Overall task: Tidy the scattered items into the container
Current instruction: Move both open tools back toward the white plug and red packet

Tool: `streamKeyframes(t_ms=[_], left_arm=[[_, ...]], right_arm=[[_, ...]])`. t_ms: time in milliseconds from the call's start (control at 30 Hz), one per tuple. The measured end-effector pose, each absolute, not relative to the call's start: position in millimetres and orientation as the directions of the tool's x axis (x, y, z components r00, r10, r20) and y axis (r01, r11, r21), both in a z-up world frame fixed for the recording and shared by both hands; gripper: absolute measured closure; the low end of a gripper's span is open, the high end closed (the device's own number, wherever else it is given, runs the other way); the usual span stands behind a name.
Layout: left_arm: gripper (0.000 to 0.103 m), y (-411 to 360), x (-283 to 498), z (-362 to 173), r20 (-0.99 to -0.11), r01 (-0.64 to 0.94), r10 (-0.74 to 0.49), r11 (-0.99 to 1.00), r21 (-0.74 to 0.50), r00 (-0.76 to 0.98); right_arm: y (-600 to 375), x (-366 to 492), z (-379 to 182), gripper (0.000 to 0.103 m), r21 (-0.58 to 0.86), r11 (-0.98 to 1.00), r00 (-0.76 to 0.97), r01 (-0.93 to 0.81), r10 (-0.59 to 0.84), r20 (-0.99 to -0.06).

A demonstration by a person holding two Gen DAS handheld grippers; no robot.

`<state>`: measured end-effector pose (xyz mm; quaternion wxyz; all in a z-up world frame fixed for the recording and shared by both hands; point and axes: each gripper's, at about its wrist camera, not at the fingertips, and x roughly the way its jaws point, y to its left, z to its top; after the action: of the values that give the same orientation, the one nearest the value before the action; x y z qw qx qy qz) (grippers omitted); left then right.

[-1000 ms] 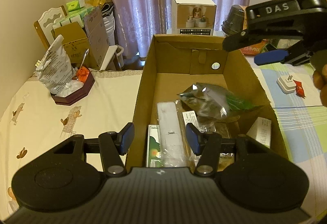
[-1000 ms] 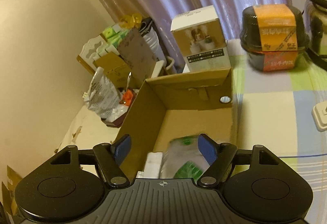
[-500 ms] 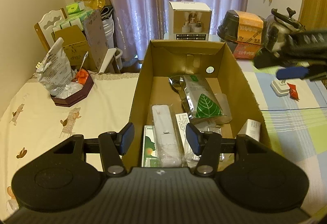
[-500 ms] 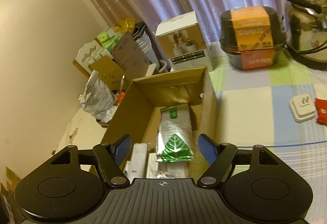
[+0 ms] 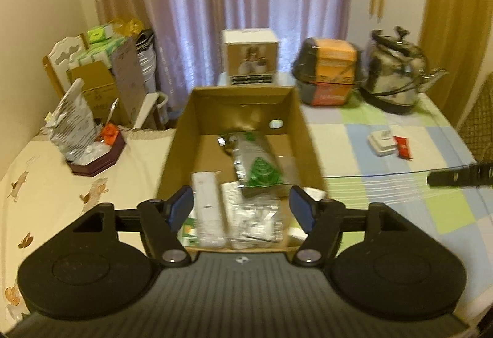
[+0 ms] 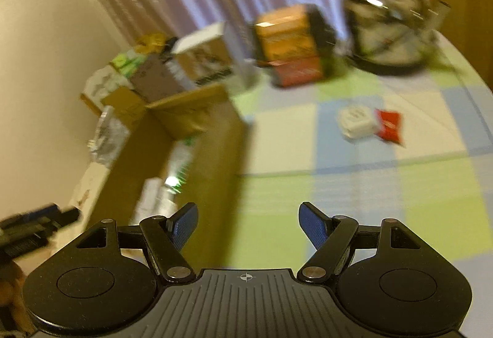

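Since half a second ago the right gripper has swung away from the open brown cardboard box (image 5: 303, 134) toward the checked cloth, and the left gripper has pulled back so more of the surface shows.

Left wrist view: the left gripper (image 5: 242, 211) hangs just above the near edge of the box, its blue-padded fingers (image 5: 181, 208) spread wide with nothing between them. Inside the box lie a silver foil pouch with a green leaf print (image 5: 257, 165), a long white packet (image 5: 208, 208) and some clear-wrapped packets, blurred. On the surface covered by a checked pastel cloth (image 5: 400, 208), right of the box and well apart from it, a small white square plug adapter (image 5: 381, 143) touches a small red sachet (image 5: 403, 147). A black tip of the right gripper (image 5: 456, 176) enters at the right edge.

Right wrist view: heavily blurred. The right gripper (image 6: 248, 224) is over the cloth just right of the box wall (image 6: 215, 153), fingers (image 6: 312, 225) spread and empty. The adapter (image 6: 354, 122) and sachet (image 6: 389, 125) lie ahead, side by side. A steel kettle (image 6: 385, 30) and an orange-labelled black container (image 6: 289, 54) stand at the far end.
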<state>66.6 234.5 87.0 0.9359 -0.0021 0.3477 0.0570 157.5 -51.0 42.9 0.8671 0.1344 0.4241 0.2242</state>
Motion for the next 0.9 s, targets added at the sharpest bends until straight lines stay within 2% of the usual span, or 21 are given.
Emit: streamKeyframes(t_ms=[67, 300, 400, 700, 900], left_arm=[[0.025, 215.6, 65.0, 90.3, -0.646, -0.076, 0.08, 0.997, 0.034, 0.759], [0.007, 139.4, 67.4, 94.9, -0.632, 0.059, -0.042, 0.998, 0.007, 0.774], [0.002, 110.8, 72.6, 91.1, -0.635, 0.102, -0.082, 0.995, -0.005, 0.768], [0.001, 57.8, 85.8, 79.6, -0.674, 0.179, -0.131, 0.984, 0.002, 0.727], [0.001, 47.3, 104.6, 71.8, -0.692, 0.183, -0.124, 0.983, 0.011, 0.711]], right_arm=[[-75.8, 146.8, 36.5, 0.003, 0.417, 0.881, 0.555, -0.225, 0.468, -0.688], [-139.5, 119.5, 30.4, 0.003, 0.415, 0.9, 0.581, -0.133, 0.41, -0.703], [-159.7, 110.2, 29.0, 0.003, 0.419, 0.901, 0.584, -0.109, 0.399, -0.707], [-205.9, 105.1, 25.5, 0.003, 0.439, 0.898, 0.611, -0.02, 0.359, -0.706], [-214.2, 117.7, 18.3, 0.003, 0.425, 0.904, 0.611, -0.034, 0.355, -0.707]])
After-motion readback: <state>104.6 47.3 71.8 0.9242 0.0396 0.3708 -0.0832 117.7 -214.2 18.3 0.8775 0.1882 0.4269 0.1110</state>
